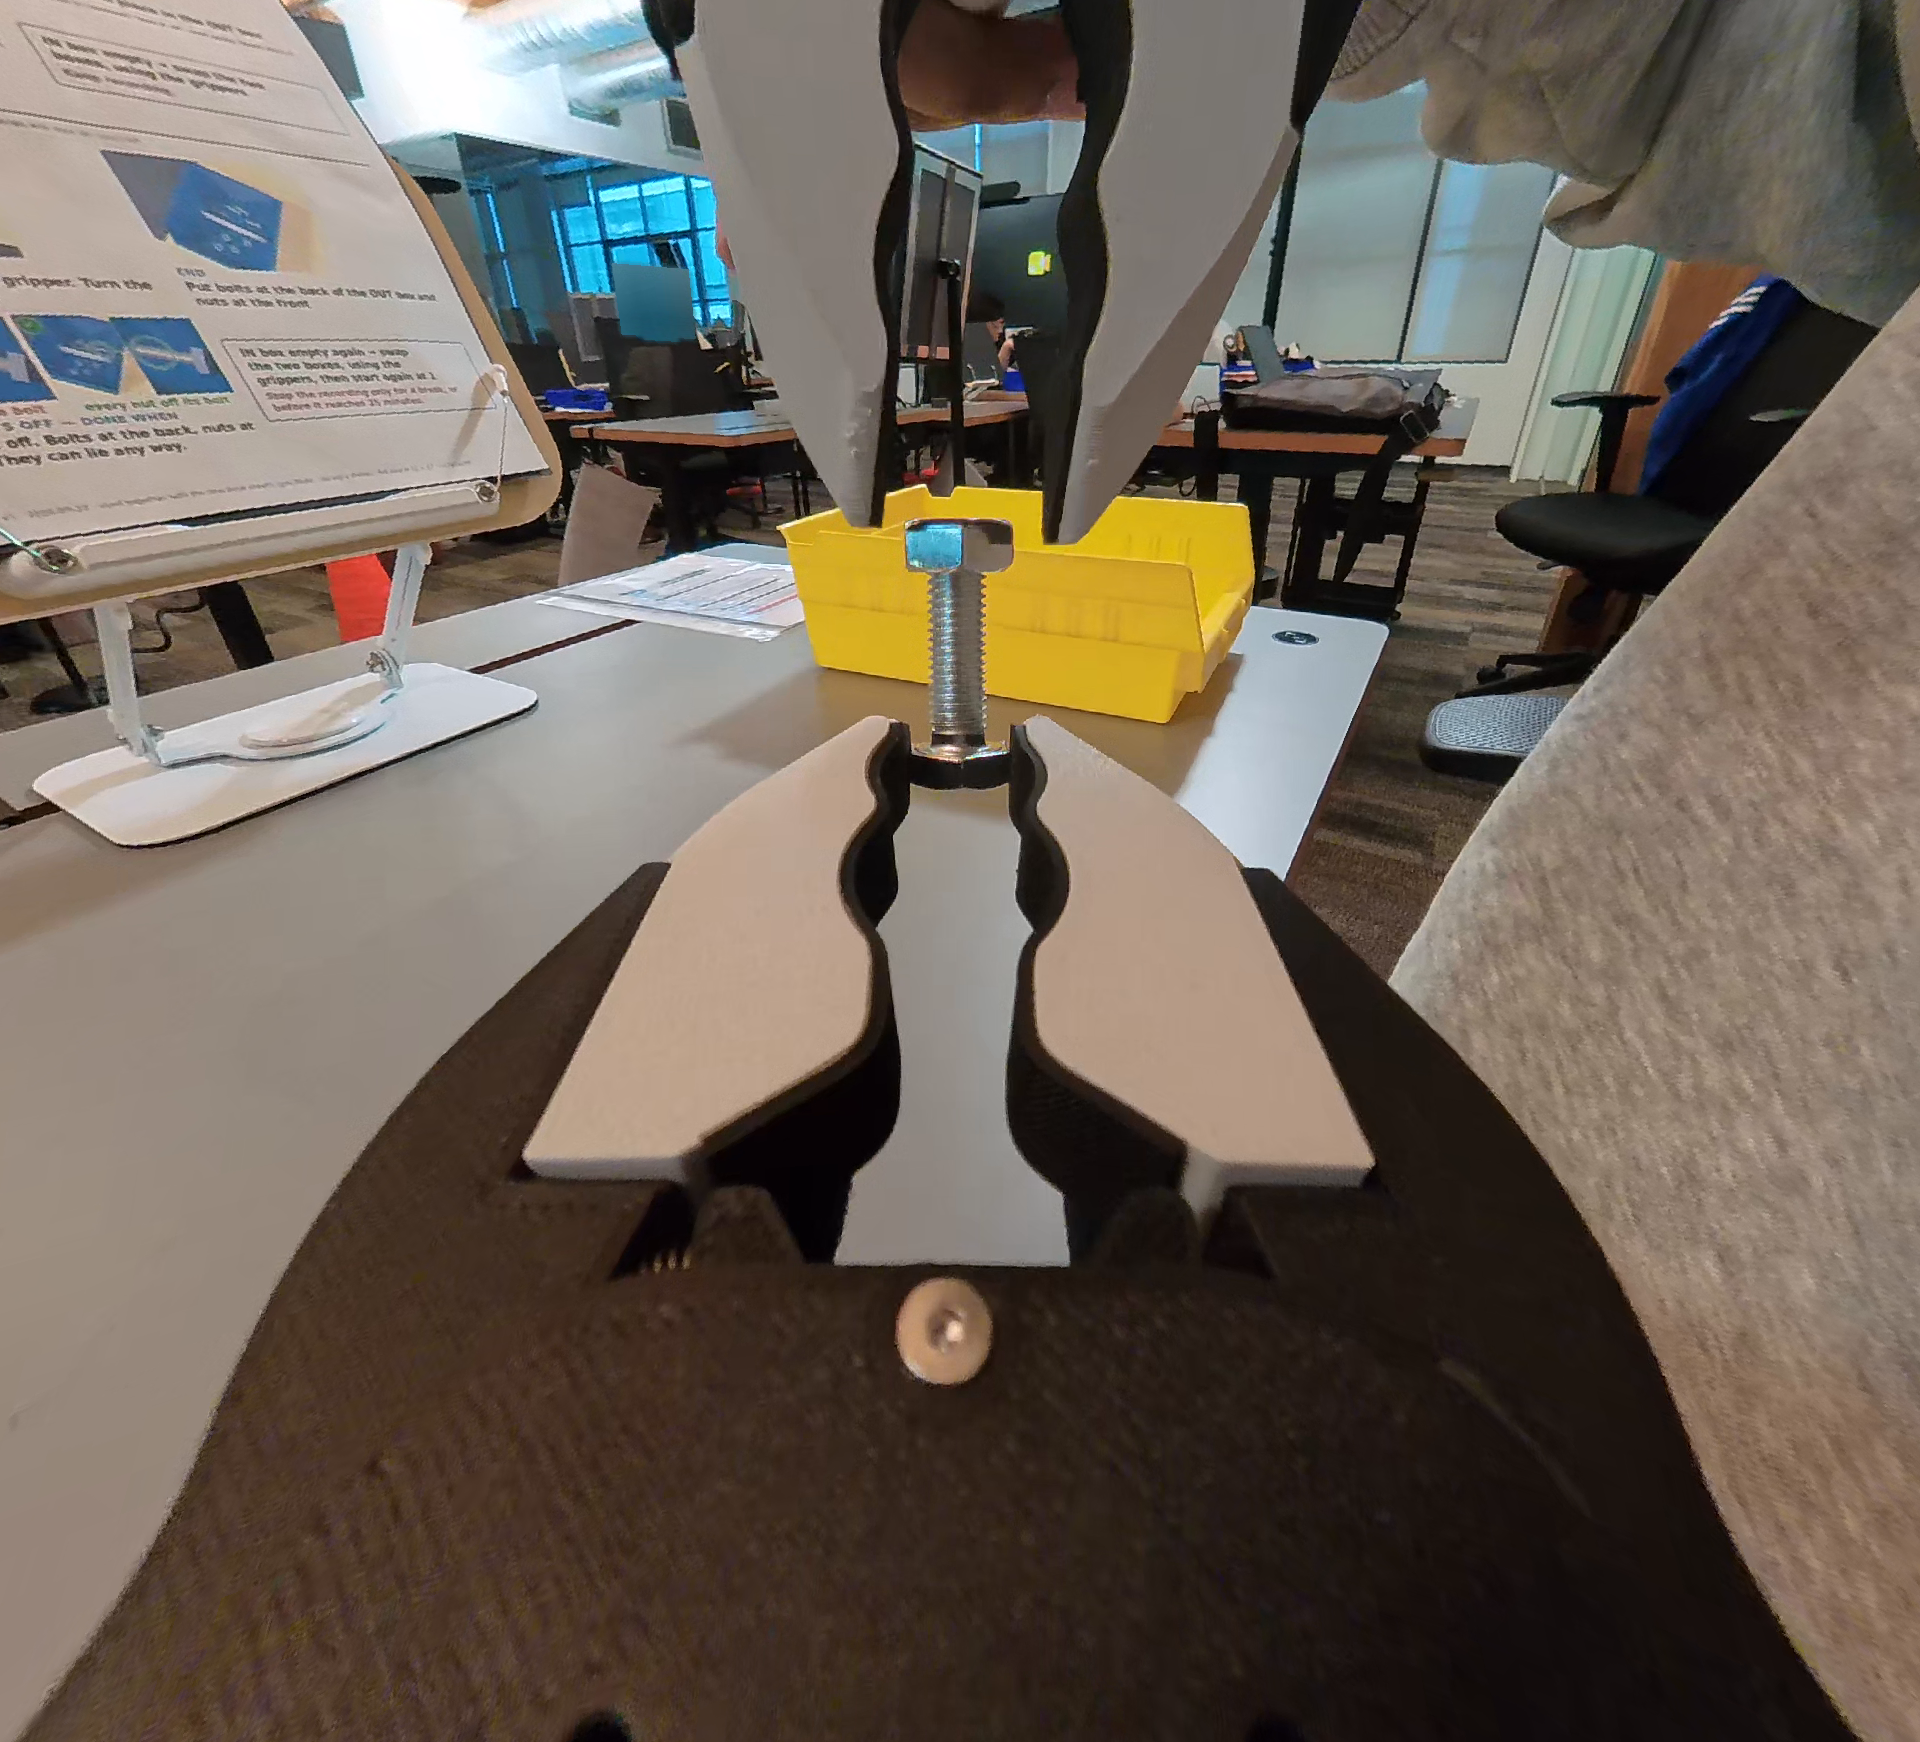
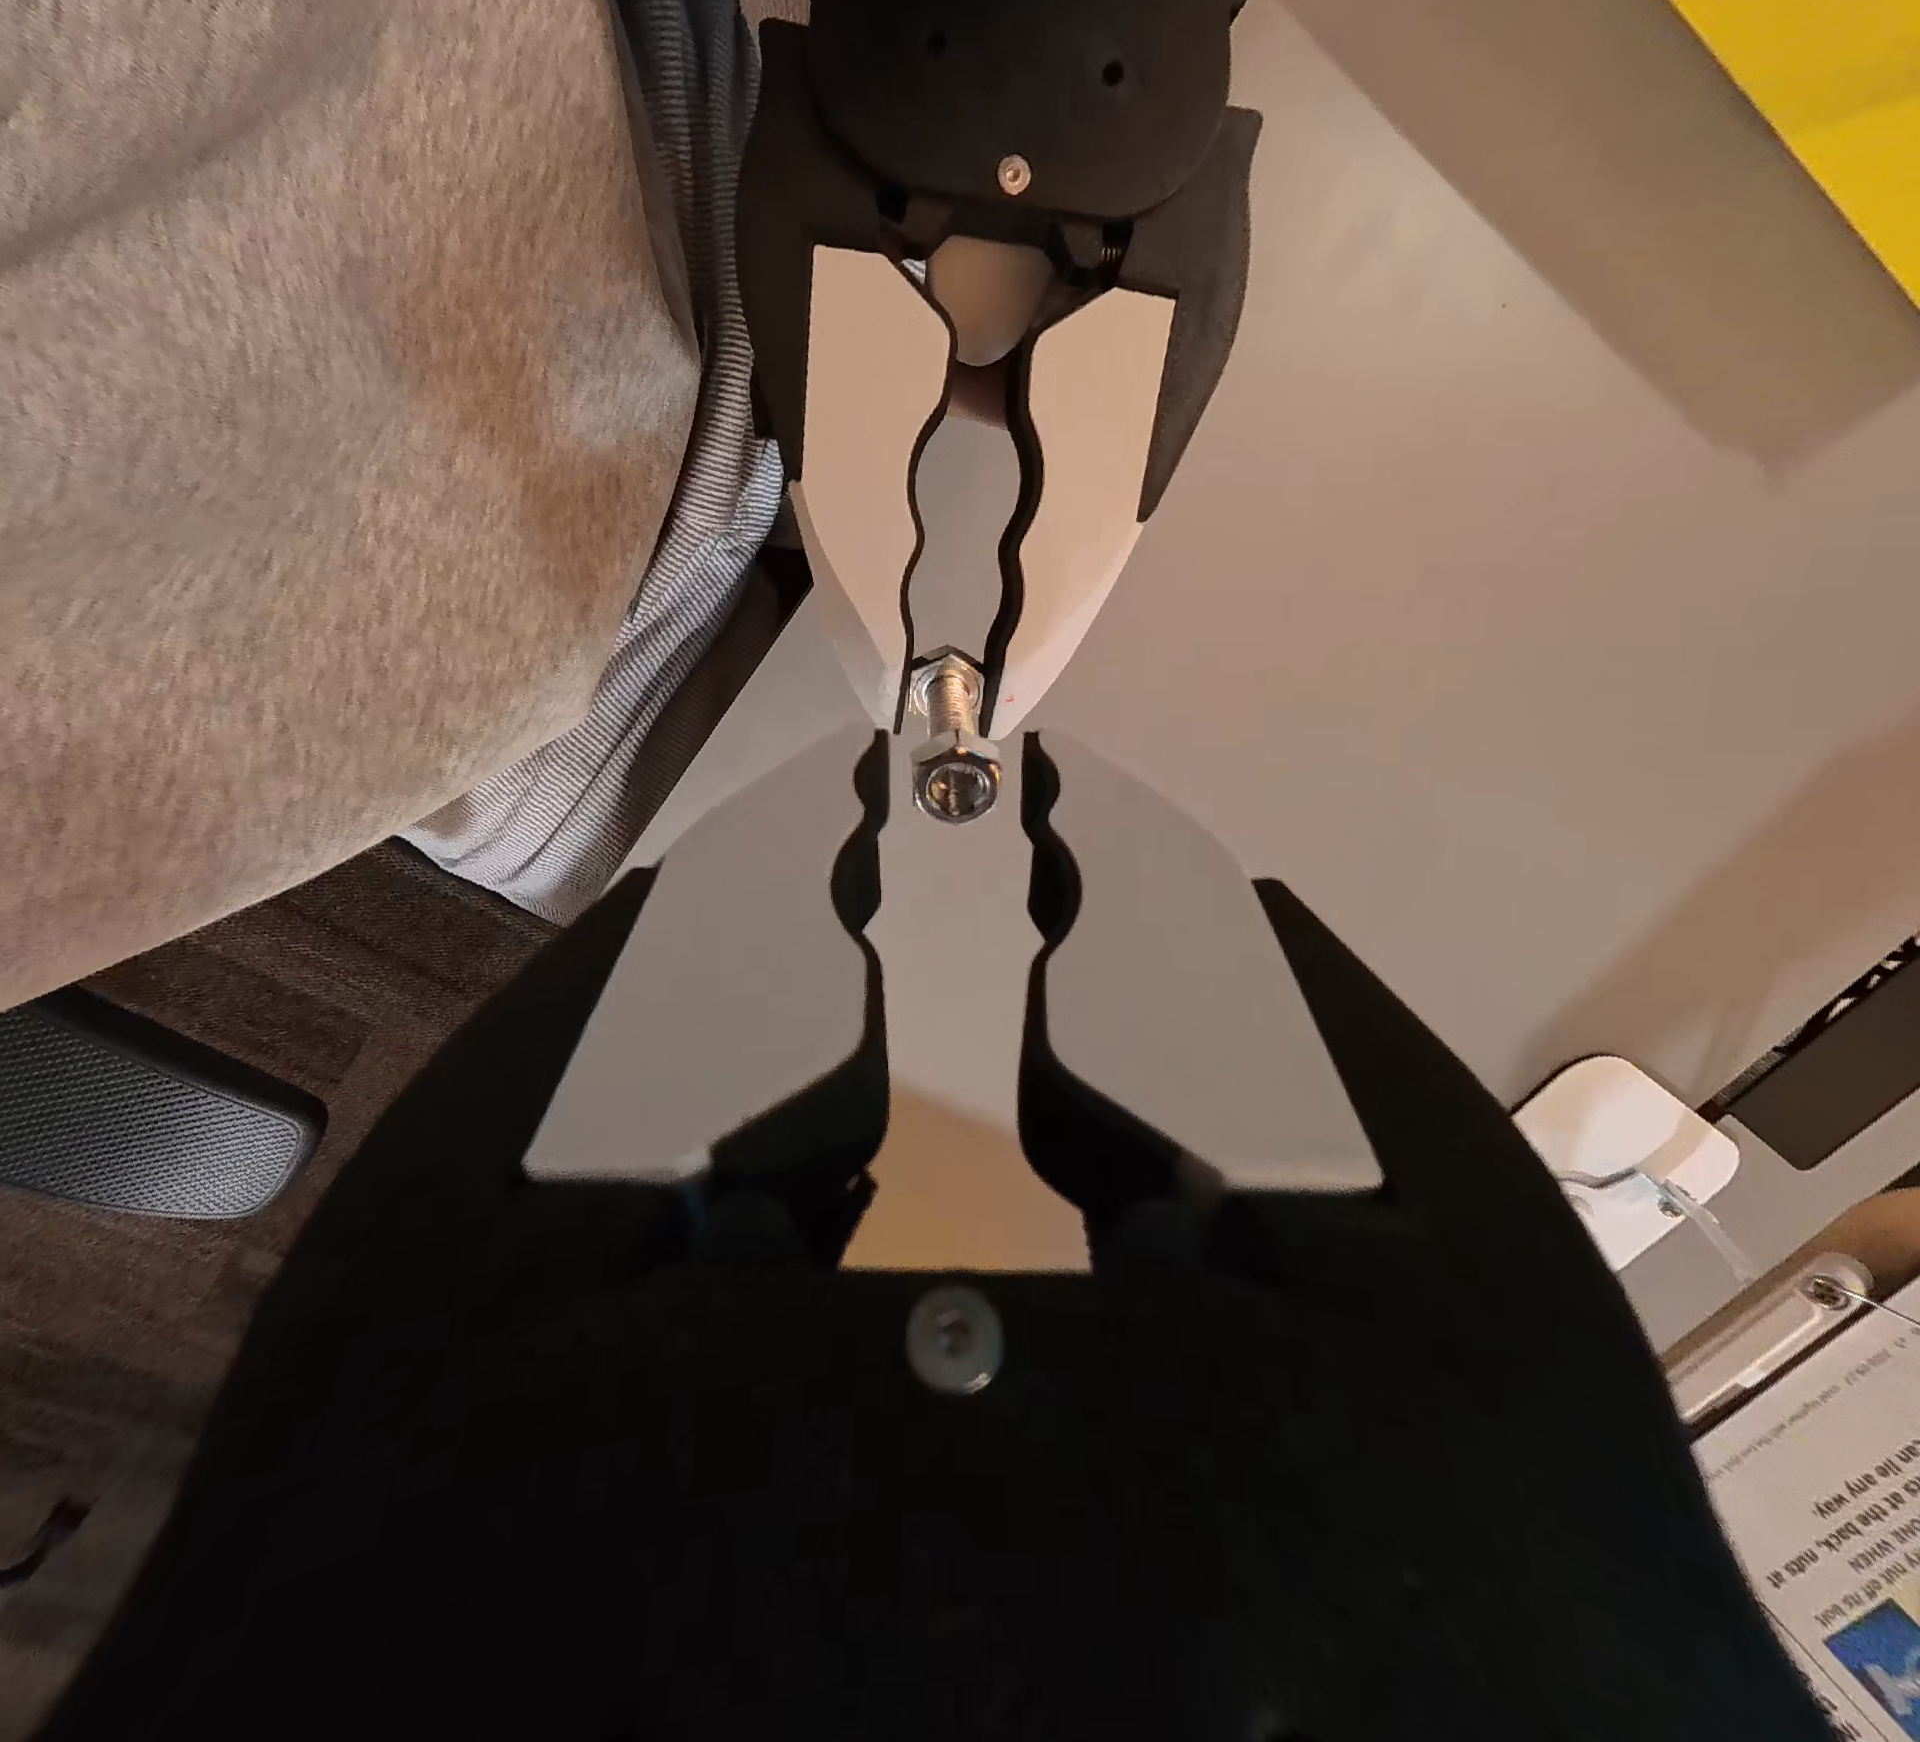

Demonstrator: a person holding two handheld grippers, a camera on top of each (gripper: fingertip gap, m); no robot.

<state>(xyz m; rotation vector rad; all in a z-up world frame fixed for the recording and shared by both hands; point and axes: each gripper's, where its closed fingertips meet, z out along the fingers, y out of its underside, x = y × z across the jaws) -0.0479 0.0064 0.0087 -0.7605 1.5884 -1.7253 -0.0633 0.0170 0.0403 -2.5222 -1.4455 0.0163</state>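
Note:
A silver threaded bolt (image 1: pixel 956 643) stands upright above the grey table (image 1: pixel 312 965), with a hex piece at each end. I cannot tell which one is the head and which the nut. My left gripper (image 1: pixel 958 736) is shut on the lower hex end. My right gripper (image 1: pixel 961 518) comes down from above. Its fingertips straddle the upper hex piece (image 1: pixel 958 544) with a small gap on each side. In the right wrist view the right gripper (image 2: pixel 956 736) is open around that hex piece (image 2: pixel 954 783). The left gripper (image 2: pixel 945 705) grips the far end there.
A yellow bin (image 1: pixel 1091 612) sits on the table just behind the bolt and shows in the right wrist view (image 2: pixel 1787 9). An instruction sheet on a white stand (image 1: pixel 208 238) is at the left. A person's grey sleeve (image 1: pixel 1662 965) fills the right. Office chairs (image 1: pixel 1600 529) stand beyond. Less than 4 cm separates the two grippers' tips.

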